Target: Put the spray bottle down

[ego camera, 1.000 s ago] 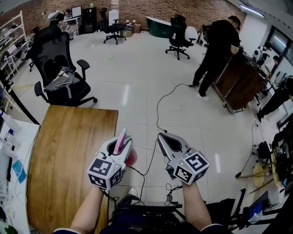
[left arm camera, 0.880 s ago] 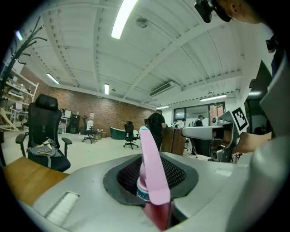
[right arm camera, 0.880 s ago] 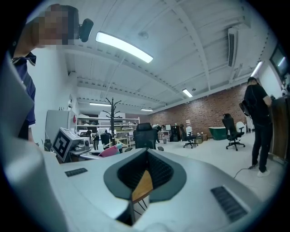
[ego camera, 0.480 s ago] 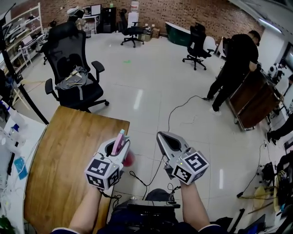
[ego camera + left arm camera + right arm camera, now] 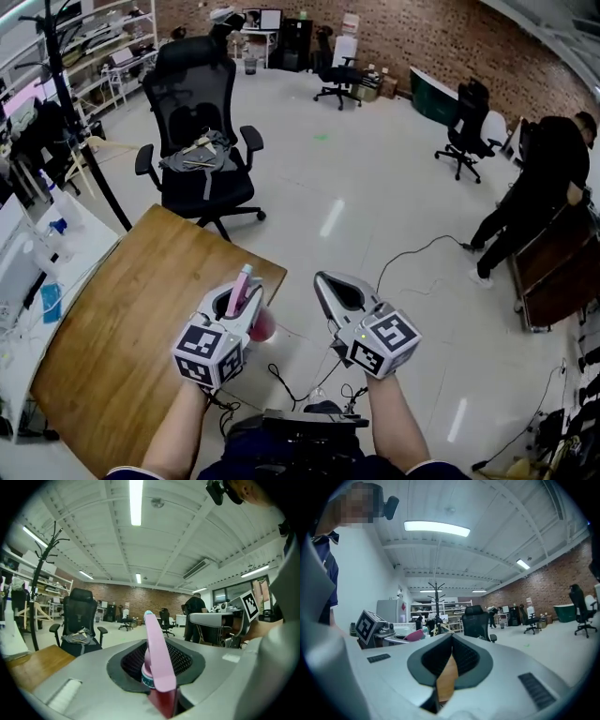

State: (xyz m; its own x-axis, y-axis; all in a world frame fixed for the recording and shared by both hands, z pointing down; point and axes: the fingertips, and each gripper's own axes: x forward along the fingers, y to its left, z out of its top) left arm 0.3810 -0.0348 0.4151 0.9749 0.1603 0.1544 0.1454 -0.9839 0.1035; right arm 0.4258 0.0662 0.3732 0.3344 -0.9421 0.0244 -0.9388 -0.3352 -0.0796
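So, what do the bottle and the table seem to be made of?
Bottle: probably plastic; smooth, evenly coloured pink head and a red body.
Table: wood or wood-look laminate; brown grain streaks and a faint sheen.

Open-plan office-cum-lab. Just beyond the wooden table (image 5: 112,347) stands a black office chair (image 5: 197,122). Farther past the table are another swivel chair (image 5: 464,131) and a brick wall (image 5: 441,37). Shelving racks (image 5: 112,47) stand beyond its left side, and a cable (image 5: 412,251) trails over the glossy floor to its right.
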